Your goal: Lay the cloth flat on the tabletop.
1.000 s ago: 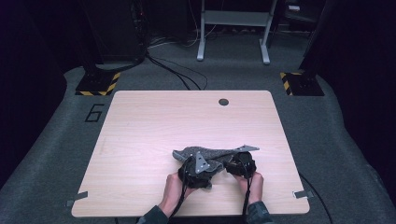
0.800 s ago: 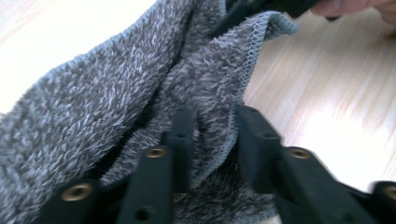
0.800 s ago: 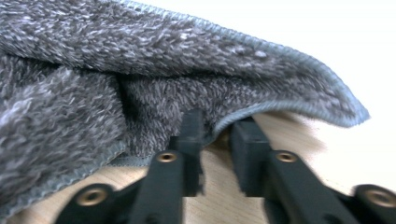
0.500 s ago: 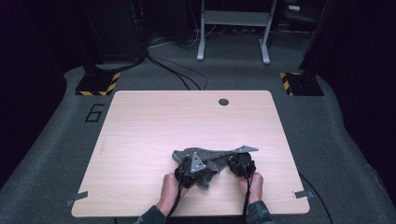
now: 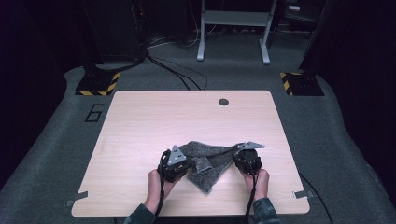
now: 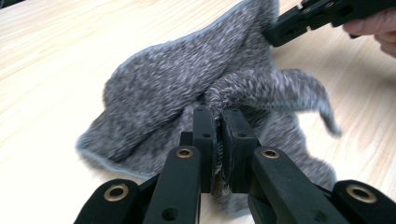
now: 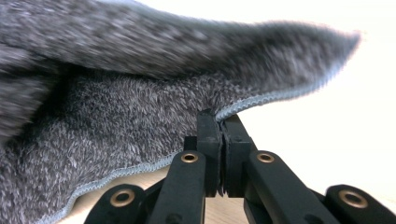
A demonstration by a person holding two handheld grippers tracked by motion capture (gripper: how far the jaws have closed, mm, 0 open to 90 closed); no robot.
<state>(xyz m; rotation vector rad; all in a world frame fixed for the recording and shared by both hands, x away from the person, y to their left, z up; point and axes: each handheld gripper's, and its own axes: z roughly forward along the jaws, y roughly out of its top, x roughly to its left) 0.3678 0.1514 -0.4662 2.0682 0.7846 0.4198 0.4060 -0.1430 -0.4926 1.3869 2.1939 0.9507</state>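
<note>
Grey cloth (image 5: 208,163) is soft, light and floppy, bunched on the table (image 5: 140,121) between both grippers. Left gripper (image 6: 219,126) pinches a fold; right gripper (image 7: 222,123) pinches the hemmed edge. Hems grip best.

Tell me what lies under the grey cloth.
Under the grey cloth only the wooden table shows, bare around its edges. Both grippers, left gripper and right gripper, pinch its hems. Whatever sits beneath the bunched middle is covered.
</note>
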